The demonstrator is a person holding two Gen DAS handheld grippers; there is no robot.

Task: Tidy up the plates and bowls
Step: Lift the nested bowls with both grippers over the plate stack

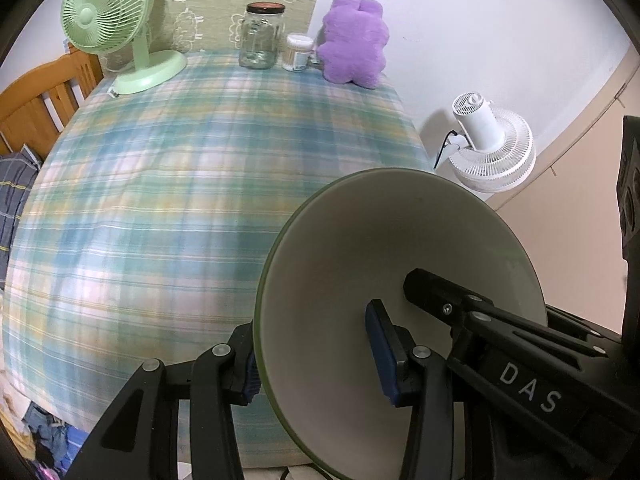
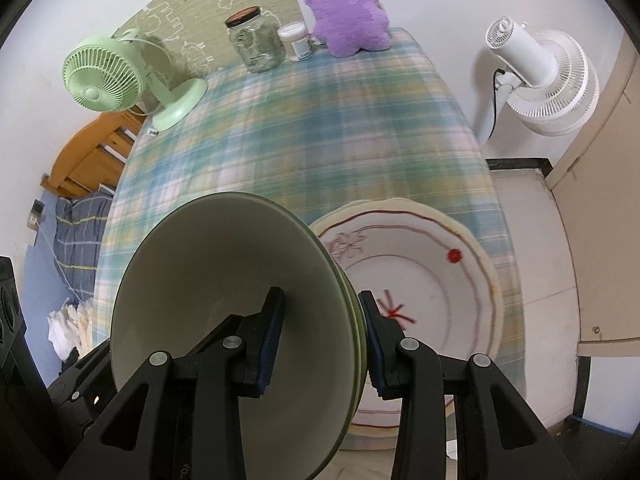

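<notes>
Left gripper: my left gripper is clamped on the rim of the green bowl — one blue pad inside the cream hollow, the other pad outside the wall at about 8 o'clock of the bowl.
Right gripper: my right gripper grasps the same green bowl on its opposite rim, one pad inside, one outside; its black fingers also show in the left wrist view at 4 o'clock, reaching into the bowl.
Green bowl: held between both tools, tipped up on edge above the near part of the table, its opening facing the cameras. From the right wrist I see layered green rims at the pinch, so it may be more than one bowl nested — I cannot tell how many.
Patterned plate: a cream plate with a wavy red-lined rim, flower sketch and red dot lies flat on the tablecloth, at 3 o'clock of the bowl, just beside it and partly behind my right outer finger.
Tablecloth: blue-green plaid tablecloth, blurred.
Far edge: at 12 o'clock a glass jar, a small white tub and a purple plush toy; at 10 o'clock a green desk fan.
Off the table: a white fan stands at 2 o'clock, by the wall.
</notes>
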